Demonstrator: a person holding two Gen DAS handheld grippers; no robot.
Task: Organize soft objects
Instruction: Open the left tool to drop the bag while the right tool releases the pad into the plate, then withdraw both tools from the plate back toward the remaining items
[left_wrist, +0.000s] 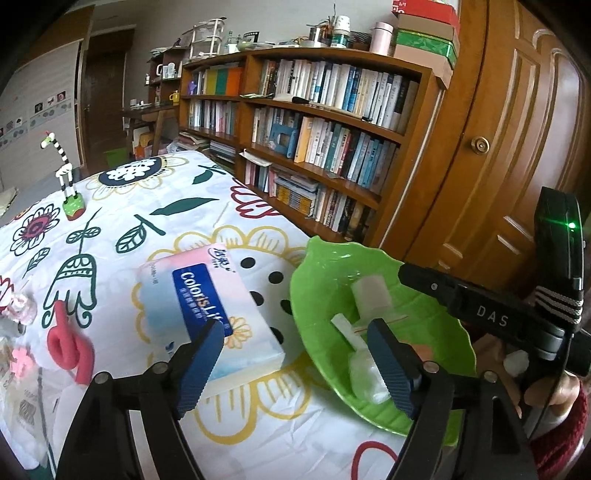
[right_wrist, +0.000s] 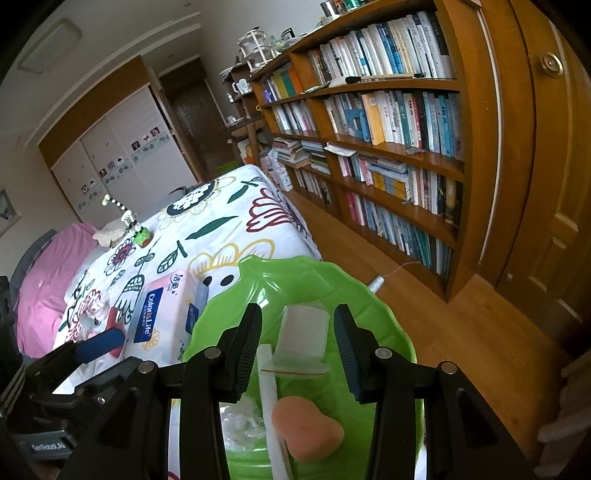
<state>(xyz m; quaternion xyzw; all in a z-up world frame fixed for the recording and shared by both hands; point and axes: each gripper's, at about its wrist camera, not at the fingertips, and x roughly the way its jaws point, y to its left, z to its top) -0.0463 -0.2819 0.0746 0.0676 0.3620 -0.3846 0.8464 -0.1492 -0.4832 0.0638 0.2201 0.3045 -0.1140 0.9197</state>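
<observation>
**Foam pieces gathered in the leaf-shaped dish**

A glossy green plastic dish (right_wrist: 384, 321), leaf-shaped with a scalloped rim, rests on the quilted floral bedspread (left_wrist: 177, 221) at the bed's near corner. In it lie a translucent white foam block (right_wrist: 304, 330), a thin white foam strip (right_wrist: 271, 398), a crinkled clear wad (left_wrist: 365, 376) and a smooth peach heart-shaped sponge (right_wrist: 308, 430). Just beside the dish sits a soft tissue pack (left_wrist: 207, 314); a red foam loop (left_wrist: 68, 345) lies further left. The left gripper (left_wrist: 295, 363) has its jaws wide apart, holding nothing. The right gripper (right_wrist: 298, 349) hovers over the dish, jaws apart and empty.
</observation>
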